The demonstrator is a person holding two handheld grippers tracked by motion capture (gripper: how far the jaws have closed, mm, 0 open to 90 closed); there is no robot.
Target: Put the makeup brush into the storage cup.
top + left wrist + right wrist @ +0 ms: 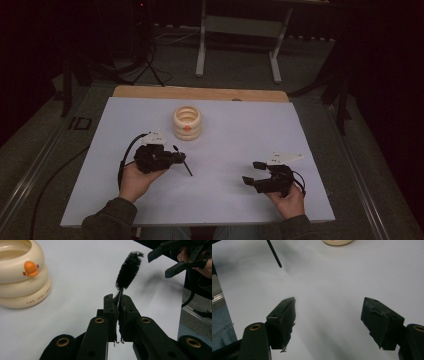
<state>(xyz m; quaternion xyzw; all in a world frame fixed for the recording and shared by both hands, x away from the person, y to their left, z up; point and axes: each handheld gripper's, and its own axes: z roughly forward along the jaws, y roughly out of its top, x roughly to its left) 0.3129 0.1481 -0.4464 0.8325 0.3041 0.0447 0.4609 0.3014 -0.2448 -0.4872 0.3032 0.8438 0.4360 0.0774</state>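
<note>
A black bottle brush (pixel 184 162) is pinched by its thin stem in my left gripper (pixel 178 157), which is shut on it above the white table. In the left gripper view the jaws (pixel 119 302) meet on the stem and the bristle head (pixel 128 270) sticks out beyond them. A cream ringed cup (pixel 187 122) with an orange duck mark (pixel 30 268) stands upright just beyond the left gripper. My right gripper (pixel 252 173) rests at the front right, jaws wide open (pixel 329 312) over bare table. A thin black end of the brush (pixel 274 253) shows far ahead of it.
A white sheet (pixel 225 130) covers the table, with a wooden strip (pixel 200 93) along its far edge. The other hand's gripper (pixel 175 257) appears at the top right of the left gripper view. A metal stand (pixel 240 30) is on the floor behind the table.
</note>
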